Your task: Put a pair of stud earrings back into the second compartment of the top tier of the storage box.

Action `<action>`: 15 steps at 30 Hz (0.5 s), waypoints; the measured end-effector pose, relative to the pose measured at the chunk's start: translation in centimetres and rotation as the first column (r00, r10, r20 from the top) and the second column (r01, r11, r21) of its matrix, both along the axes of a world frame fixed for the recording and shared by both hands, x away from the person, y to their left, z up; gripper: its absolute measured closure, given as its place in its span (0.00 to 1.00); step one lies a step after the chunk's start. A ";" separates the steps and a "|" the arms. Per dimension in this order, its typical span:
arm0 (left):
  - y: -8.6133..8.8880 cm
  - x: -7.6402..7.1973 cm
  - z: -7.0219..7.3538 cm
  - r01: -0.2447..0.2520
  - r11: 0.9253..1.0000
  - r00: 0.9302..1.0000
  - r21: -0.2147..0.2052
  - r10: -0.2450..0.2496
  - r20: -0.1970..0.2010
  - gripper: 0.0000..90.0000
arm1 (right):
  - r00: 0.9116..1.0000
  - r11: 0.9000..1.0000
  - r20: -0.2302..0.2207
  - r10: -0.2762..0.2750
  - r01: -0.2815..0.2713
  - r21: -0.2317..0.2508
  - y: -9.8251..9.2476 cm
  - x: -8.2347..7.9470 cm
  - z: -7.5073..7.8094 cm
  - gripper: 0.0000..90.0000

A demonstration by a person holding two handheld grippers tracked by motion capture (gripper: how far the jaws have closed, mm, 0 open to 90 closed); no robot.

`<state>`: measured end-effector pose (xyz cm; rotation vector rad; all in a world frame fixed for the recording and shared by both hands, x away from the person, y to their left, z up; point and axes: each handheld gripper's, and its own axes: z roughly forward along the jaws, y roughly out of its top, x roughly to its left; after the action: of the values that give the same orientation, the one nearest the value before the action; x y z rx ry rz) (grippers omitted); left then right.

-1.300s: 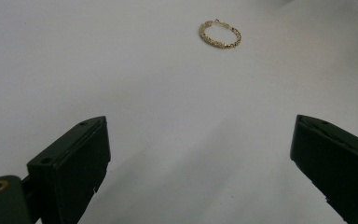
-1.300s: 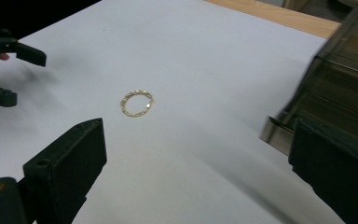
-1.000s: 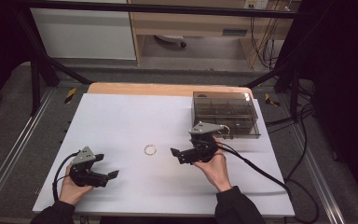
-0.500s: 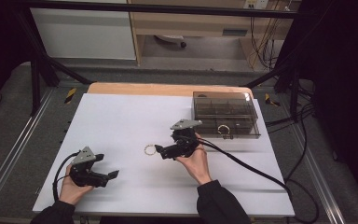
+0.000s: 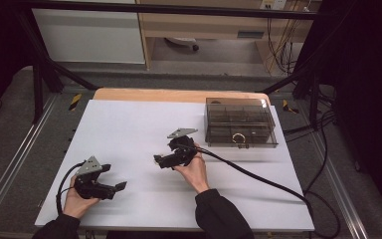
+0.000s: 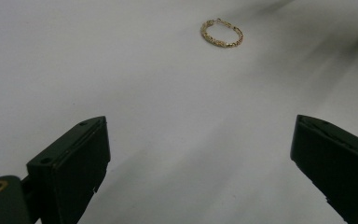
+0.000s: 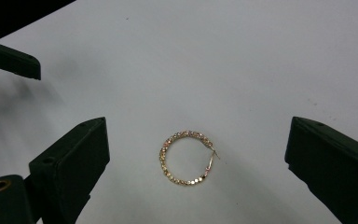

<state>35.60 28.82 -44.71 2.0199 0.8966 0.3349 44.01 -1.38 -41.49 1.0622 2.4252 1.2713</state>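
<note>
Right gripper was spread wide, straddling the gold earring; best to drop lower, centre, then pinch gently. Left gripper sat released, empty.

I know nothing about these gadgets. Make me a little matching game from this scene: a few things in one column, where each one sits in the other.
Things:
1. gold hoop earring
2. clear box
3. left tongs
4. right tongs

Places:
A. near the table's front left corner
B. far right of the white table
C. hovering mid-table, open
D. flat on the table between open jaws

Pairs: 1-D, 2-B, 3-A, 4-C
</note>
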 end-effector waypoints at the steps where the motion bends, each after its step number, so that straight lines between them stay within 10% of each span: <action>1: 0.0 0.0 0.0 -0.001 1.000 1.000 0.000 0.001 -0.001 0.05 | 1.000 1.000 -0.003 -0.001 0.001 -0.004 0.1 0.1 -0.3 0.08; 15: 0.0 0.0 0.0 0.002 1.000 1.000 -0.001 -0.002 -0.001 0.05 | 0.999 0.999 -0.031 0.024 -0.025 -0.043 2.3 0.7 -2.3 0.22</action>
<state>35.60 28.81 -44.71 2.0202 0.8957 0.3324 44.73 0.94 -43.75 1.0506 2.4843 1.2122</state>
